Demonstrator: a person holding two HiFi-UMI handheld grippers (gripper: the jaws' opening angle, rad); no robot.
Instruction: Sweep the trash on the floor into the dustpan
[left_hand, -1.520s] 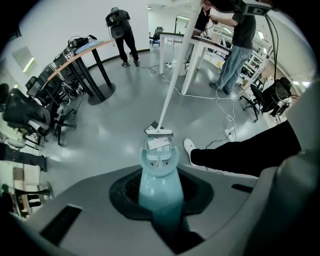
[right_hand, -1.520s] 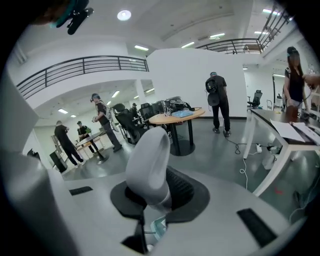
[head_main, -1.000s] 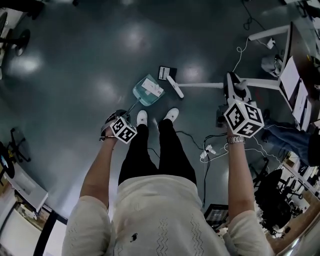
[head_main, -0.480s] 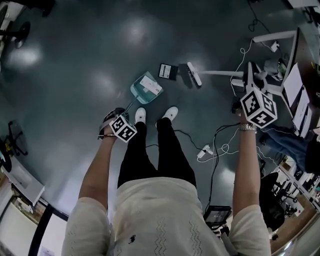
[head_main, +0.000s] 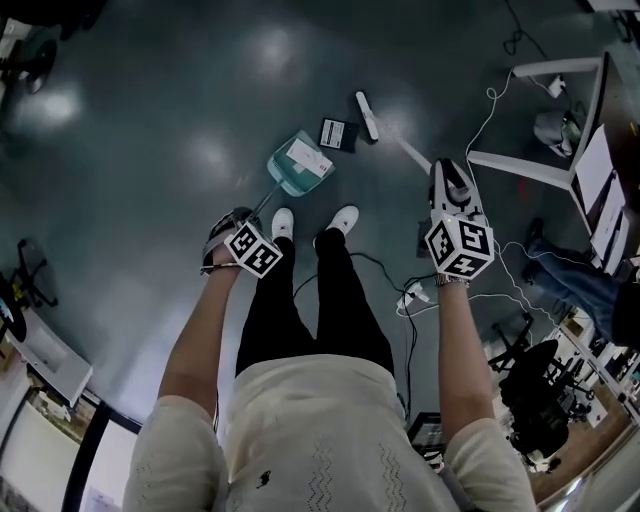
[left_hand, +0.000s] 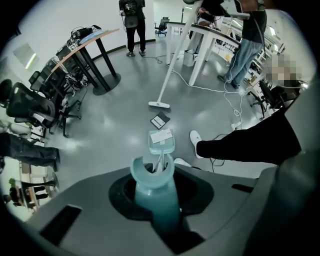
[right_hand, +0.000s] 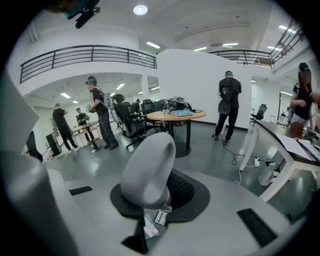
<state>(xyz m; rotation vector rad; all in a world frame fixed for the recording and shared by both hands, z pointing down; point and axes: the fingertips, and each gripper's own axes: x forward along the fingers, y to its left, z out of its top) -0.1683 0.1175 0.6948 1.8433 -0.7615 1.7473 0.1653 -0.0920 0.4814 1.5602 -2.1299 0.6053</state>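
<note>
Sweep step in hand; left gripper (head_main: 238, 240) is clamped on the teal dustpan (head_main: 298, 167) handle, pan resting on the floor (head_main: 150, 120) just ahead of the shoes (head_main: 345, 218); white paper (head_main: 305, 158) already lies in the pan; right gripper (head_main: 452, 195) is closed round the grey broom (head_main: 368, 103) handle, stick slanting down to the head; black square trash (head_main: 337, 133) sits on the floor between pan and broom head, near both, apparently touching neither; head is on the far side of it; next move likely calls for a short pull of the head toward the pan mouth, pan kept flat so the piece doesn't slip under the lip.
</note>
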